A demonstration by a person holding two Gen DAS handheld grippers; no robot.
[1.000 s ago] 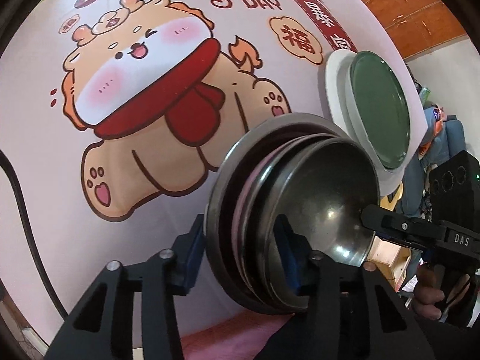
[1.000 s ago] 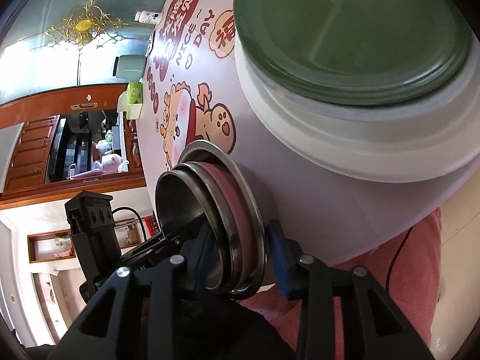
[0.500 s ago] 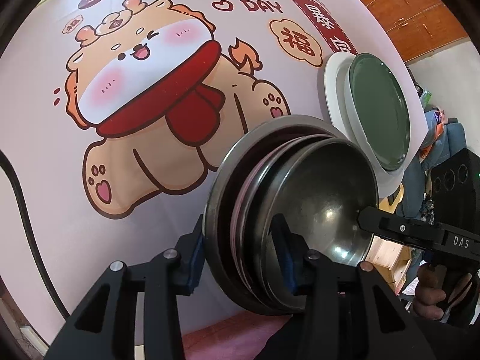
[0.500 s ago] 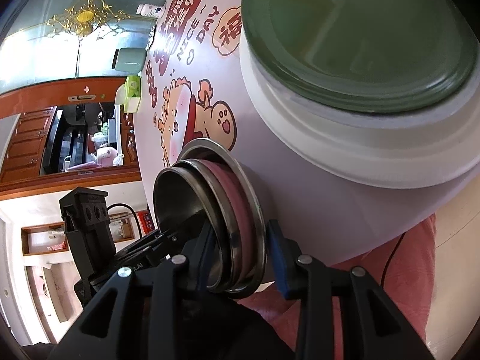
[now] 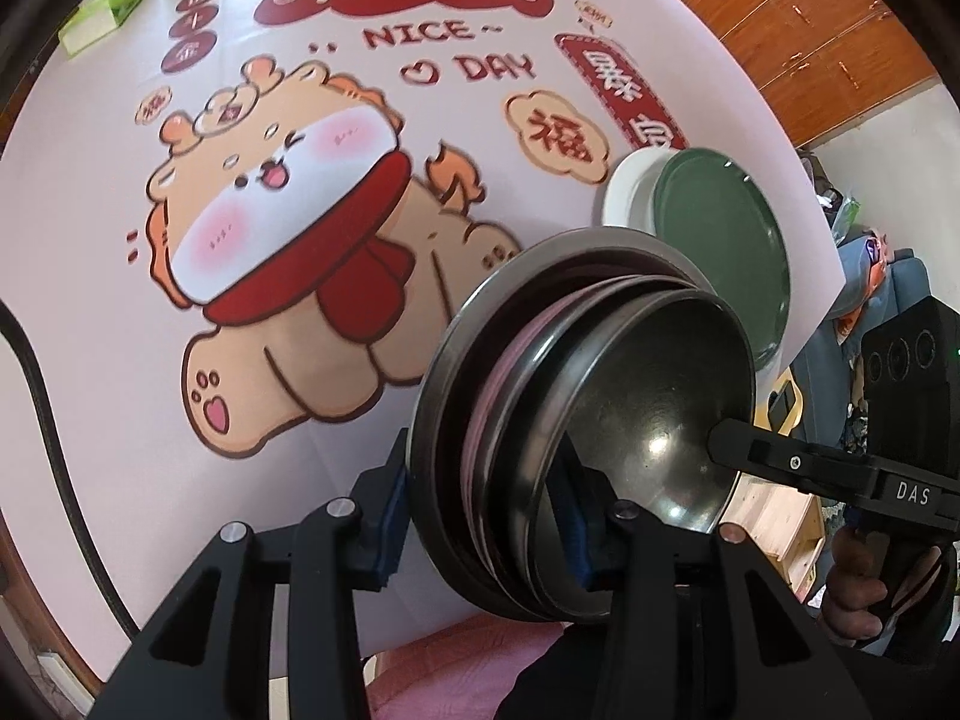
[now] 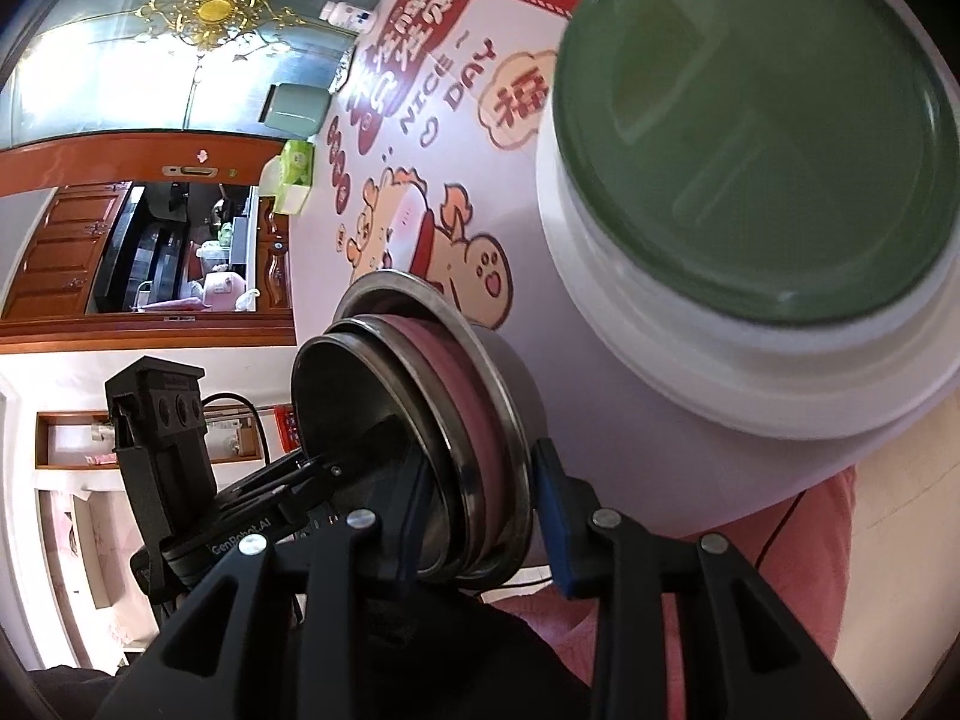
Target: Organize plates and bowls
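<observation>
The left gripper (image 5: 486,516) and right gripper (image 6: 480,504) each clamp opposite rims of the nested bowl stack (image 5: 576,420), held above the tablecloth (image 5: 300,396), near the green plate (image 5: 720,246) resting on the white plate (image 5: 624,192).

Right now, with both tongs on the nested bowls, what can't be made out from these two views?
- Nested bowls: exact count unclear in both views; rims overlap.
- Left tongs: pads hidden by the rim, left wrist view.
- Right tongs: near pad hidden inside the bowls, right wrist view.
- White plate: face covered by the green plate.
- Table: near edge cut off.
</observation>
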